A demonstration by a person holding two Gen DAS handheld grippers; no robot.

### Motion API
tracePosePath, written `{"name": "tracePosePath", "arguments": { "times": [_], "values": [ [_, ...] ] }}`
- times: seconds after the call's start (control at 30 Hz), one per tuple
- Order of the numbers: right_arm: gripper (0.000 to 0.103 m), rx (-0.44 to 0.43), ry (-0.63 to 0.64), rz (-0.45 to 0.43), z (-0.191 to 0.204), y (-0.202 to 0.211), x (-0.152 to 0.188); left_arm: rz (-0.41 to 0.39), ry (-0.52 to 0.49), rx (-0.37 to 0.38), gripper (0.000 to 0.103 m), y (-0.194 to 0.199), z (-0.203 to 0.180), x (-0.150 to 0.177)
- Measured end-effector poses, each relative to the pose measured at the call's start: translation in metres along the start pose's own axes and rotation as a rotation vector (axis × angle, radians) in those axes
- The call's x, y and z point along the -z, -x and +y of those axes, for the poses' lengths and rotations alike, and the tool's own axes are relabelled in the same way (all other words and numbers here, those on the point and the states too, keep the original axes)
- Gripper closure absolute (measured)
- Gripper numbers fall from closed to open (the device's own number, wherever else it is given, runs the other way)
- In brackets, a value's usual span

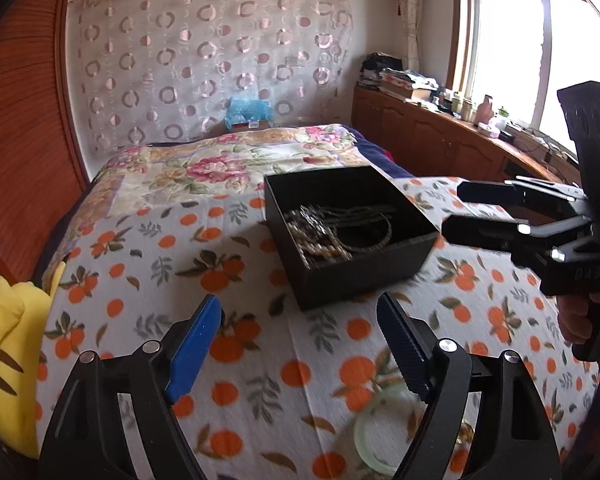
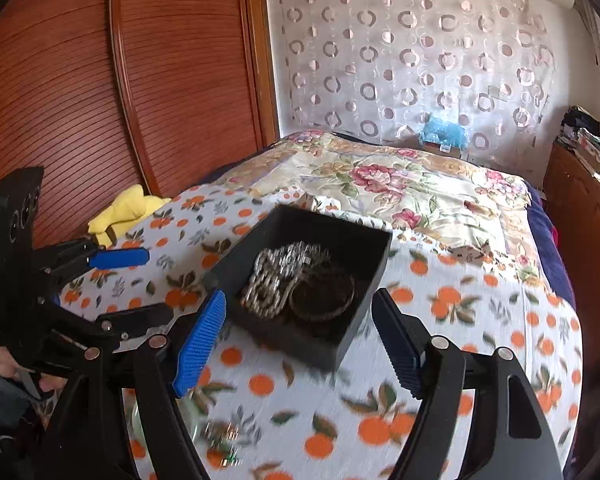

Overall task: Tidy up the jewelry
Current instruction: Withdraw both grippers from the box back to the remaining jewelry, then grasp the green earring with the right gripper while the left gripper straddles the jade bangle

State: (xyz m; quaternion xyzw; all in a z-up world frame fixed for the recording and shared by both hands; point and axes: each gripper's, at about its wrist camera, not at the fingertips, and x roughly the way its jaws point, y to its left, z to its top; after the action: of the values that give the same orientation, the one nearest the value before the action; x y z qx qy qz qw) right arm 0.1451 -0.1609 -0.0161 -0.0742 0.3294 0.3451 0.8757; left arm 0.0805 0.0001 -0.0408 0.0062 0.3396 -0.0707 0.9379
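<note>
Both grippers, left [image 1: 298, 312] and right [image 2: 300, 308], stand wide with nothing between their pads. Chains and bracelets [image 2: 296, 288] lie heaped in the black box [image 1: 364, 276]; a pale green bangle [image 1: 374, 440], blurred, seemingly rests on the orange-print cloth [image 1: 260, 380].

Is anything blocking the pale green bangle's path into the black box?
Nothing visible does. The pale green bangle lies on the orange-print blanket near the left hand-held gripper; only bare blanket lies before the open-topped black box.
</note>
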Motion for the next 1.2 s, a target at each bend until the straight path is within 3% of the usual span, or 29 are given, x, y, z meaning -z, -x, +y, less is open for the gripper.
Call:
{"name": "tracePosePath", "arguments": {
  "times": [0.47, 0.63, 1.2],
  "values": [
    [0.037, 0.027, -0.016, 0.078, 0.02, 0.009, 0.073, 0.048, -0.038, 0.037, 0.02, 0.016, -0.022, 0.039],
    [0.037, 0.037, -0.032, 0.076, 0.02, 0.018, 0.083, 0.093, -0.059, 0.083, 0.02, 0.009, -0.034, 0.048],
    [0.037, 0.037, -0.053, 0.104, 0.016, 0.017, 0.099, 0.185, -0.096, 0.113, 0.02, -0.011, -0.053, 0.061]
  ]
}}
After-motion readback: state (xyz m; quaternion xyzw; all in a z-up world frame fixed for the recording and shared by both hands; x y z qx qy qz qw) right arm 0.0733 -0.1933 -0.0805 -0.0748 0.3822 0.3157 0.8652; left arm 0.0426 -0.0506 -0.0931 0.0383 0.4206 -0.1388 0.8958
